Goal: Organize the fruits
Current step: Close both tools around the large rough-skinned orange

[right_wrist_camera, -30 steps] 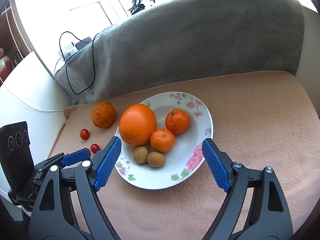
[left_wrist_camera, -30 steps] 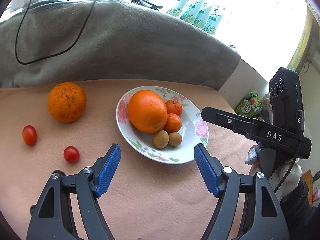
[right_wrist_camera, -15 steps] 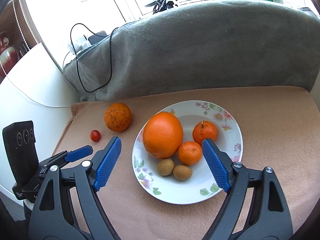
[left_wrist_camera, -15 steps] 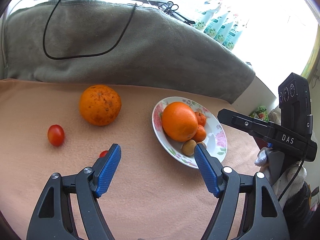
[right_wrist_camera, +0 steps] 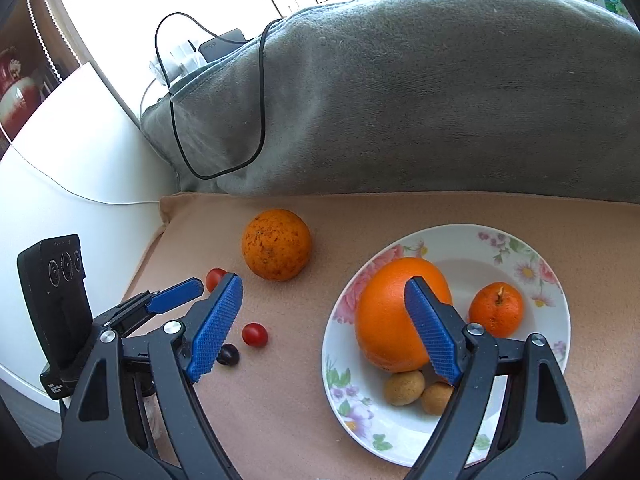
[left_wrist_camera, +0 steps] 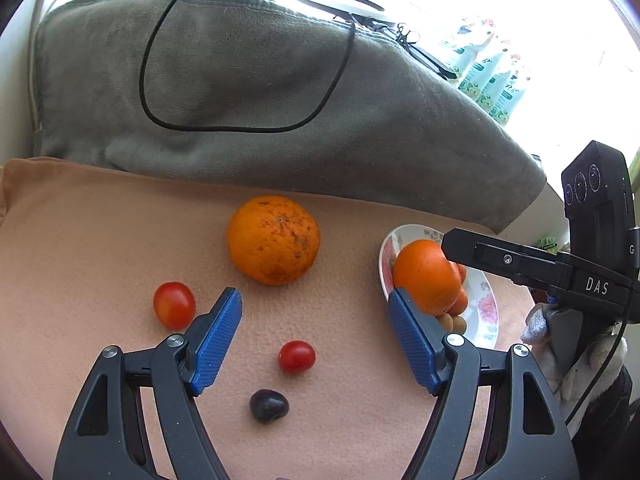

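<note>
A speckled orange lies on the peach cloth, left of the flowered plate. On the plate sit a big smooth orange, a small tangerine and two small brown fruits. Two cherry tomatoes and a dark grape lie on the cloth. My left gripper hovers open over the nearer tomato and the grape, holding nothing. My right gripper is open and empty, between the loose fruit and the plate.
A grey blanket with a black cable rises behind the cloth. The cloth ends at a white surface on the left. Green packets stand by the bright window at the back.
Both grippers have swung left across the cloth. The plate has slid toward the right in both views, and the loose tomatoes and the grape have come under the left gripper.
</note>
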Demonstrator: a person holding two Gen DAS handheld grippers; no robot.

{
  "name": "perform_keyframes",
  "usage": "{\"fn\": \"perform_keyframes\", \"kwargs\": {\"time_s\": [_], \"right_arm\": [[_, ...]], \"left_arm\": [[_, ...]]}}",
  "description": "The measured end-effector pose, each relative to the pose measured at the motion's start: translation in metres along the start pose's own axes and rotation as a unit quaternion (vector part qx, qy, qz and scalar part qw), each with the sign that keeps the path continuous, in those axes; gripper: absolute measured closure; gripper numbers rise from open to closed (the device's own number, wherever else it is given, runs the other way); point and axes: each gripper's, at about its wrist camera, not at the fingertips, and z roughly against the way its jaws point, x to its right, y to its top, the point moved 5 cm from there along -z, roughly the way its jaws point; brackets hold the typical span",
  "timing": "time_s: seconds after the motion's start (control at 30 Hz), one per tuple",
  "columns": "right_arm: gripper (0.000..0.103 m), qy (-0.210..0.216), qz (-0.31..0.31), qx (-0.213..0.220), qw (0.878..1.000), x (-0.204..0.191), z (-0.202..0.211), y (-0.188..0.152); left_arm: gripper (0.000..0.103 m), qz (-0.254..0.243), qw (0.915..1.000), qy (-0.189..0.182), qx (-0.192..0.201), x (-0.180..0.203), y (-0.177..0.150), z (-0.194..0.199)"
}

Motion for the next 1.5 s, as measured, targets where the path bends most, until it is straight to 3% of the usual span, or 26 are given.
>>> {"fn": "perform_keyframes", "kwargs": {"time_s": [0.37, 1.1, 1.27, 1.37, 1.5], "right_arm": [[0.017, 0.009, 0.003, -0.042, 0.999, -0.024, -0.051, 0.022], [0.018, 0.026, -0.047, -0.111, 0.992, -0.022, -0.116, 0.039], [0.024, 0.032, -0.058, -0.119, 0.991, -0.023, -0.127, 0.039], [0.027, 0.035, -0.062, -0.122, 0.990, -0.023, -0.130, 0.038], [0.034, 0.042, -0.062, -0.127, 0.989, -0.029, -0.136, 0.034]], "left_arm": [[0.027, 0.007, 0.9998, 0.008, -0.015, -0.020, 0.009, -0.024], [0.030, 0.023, 0.9988, -0.011, -0.042, -0.030, 0.018, -0.050], [0.030, 0.027, 0.9984, -0.014, -0.047, -0.026, 0.017, -0.054], [0.036, 0.029, 0.9981, -0.016, -0.051, -0.026, 0.018, -0.056], [0.038, 0.027, 0.9982, -0.011, -0.053, -0.027, 0.017, -0.057]]}}
